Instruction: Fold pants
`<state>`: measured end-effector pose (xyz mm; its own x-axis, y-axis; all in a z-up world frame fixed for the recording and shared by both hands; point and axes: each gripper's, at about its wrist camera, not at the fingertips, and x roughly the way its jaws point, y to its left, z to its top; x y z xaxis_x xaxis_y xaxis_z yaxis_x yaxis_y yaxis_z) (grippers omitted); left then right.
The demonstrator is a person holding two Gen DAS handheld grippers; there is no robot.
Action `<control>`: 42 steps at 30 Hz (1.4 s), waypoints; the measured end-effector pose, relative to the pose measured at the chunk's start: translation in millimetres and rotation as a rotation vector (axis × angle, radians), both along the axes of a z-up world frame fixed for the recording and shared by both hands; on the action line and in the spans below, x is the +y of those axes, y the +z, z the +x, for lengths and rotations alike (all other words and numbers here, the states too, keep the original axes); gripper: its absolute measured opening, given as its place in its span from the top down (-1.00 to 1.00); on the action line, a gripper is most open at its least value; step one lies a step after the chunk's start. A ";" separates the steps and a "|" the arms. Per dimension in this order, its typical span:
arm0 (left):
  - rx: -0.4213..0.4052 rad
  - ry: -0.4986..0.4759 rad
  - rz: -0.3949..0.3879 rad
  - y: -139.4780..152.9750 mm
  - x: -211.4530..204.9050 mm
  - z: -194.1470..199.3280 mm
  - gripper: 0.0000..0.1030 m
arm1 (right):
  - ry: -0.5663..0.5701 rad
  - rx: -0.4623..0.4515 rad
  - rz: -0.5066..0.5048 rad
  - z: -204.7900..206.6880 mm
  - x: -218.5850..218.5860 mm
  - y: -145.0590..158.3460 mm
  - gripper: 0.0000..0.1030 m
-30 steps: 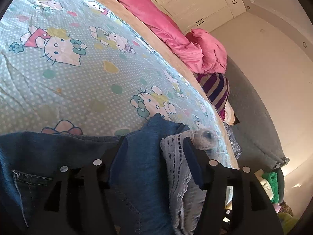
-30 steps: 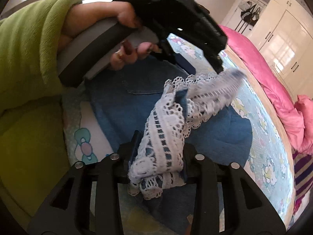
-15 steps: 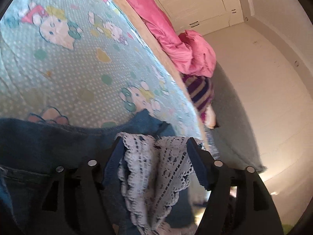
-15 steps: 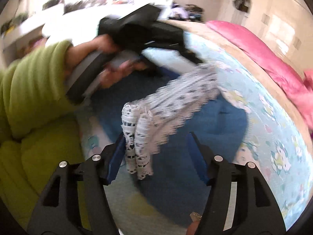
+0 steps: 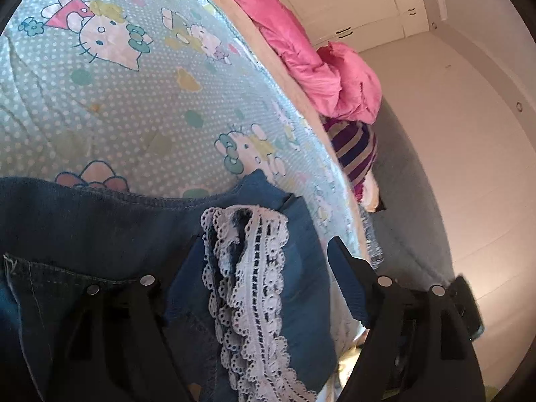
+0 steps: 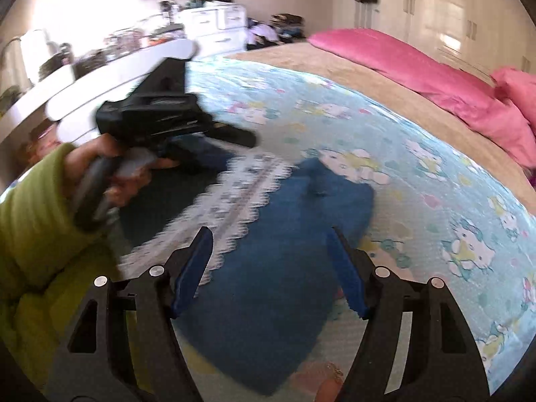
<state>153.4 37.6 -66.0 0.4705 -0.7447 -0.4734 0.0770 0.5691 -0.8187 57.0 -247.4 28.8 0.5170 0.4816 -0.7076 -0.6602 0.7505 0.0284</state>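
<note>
While both sets of jaws are opening, the left gripper (image 5: 268, 268) straddles the lace trim (image 5: 254, 288) without pressing it, and the right gripper (image 6: 269, 268) stands wide, gripping nothing. Denim pants (image 6: 268, 284) lie on the cartoon-print bedsheet (image 6: 418, 181); beyond the sheet, a pink duvet (image 6: 435, 80) and white wardrobes (image 6: 445, 23).

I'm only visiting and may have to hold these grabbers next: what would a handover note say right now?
Left gripper: jaws opening, the lace hem lies loose between them, not pinched.
Right gripper: jaws opening, nothing pinched; it hangs over the denim.
Pants: blue denim with lace trim, lying on the cartoon-cat bedsheet, a leg laid across the body.
Done: it looks like one fold is laid and released.
Left: probably smooth it, then fold again to a compact stack.
</note>
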 end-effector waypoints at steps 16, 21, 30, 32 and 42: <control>-0.221 -0.065 0.142 49.0 -61.0 8.9 0.74 | -0.250 0.368 0.161 145.3 -26.4 -60.1 -0.23; -0.229 -0.005 0.323 56.2 -52.0 11.4 0.74 | -0.299 0.326 0.149 145.3 -33.2 -64.7 -0.23; -0.040 0.052 0.284 4.0 -19.3 24.3 0.54 | -0.275 0.191 0.010 136.9 -14.0 -56.1 -0.23; -0.052 0.056 0.275 4.1 -19.7 23.0 0.35 | -0.327 0.150 -0.094 141.6 -13.6 -63.9 -0.21; -0.098 0.084 0.279 36.9 -6.1 -22.2 -0.46 | -0.326 0.107 0.045 100.4 -52.7 -32.1 -0.34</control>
<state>131.2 31.5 -29.1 0.5785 -0.5488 -0.6035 0.0910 0.7786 -0.6209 157.4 -300.2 -3.3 0.5731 0.3350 -0.7479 -0.3770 0.9181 0.1224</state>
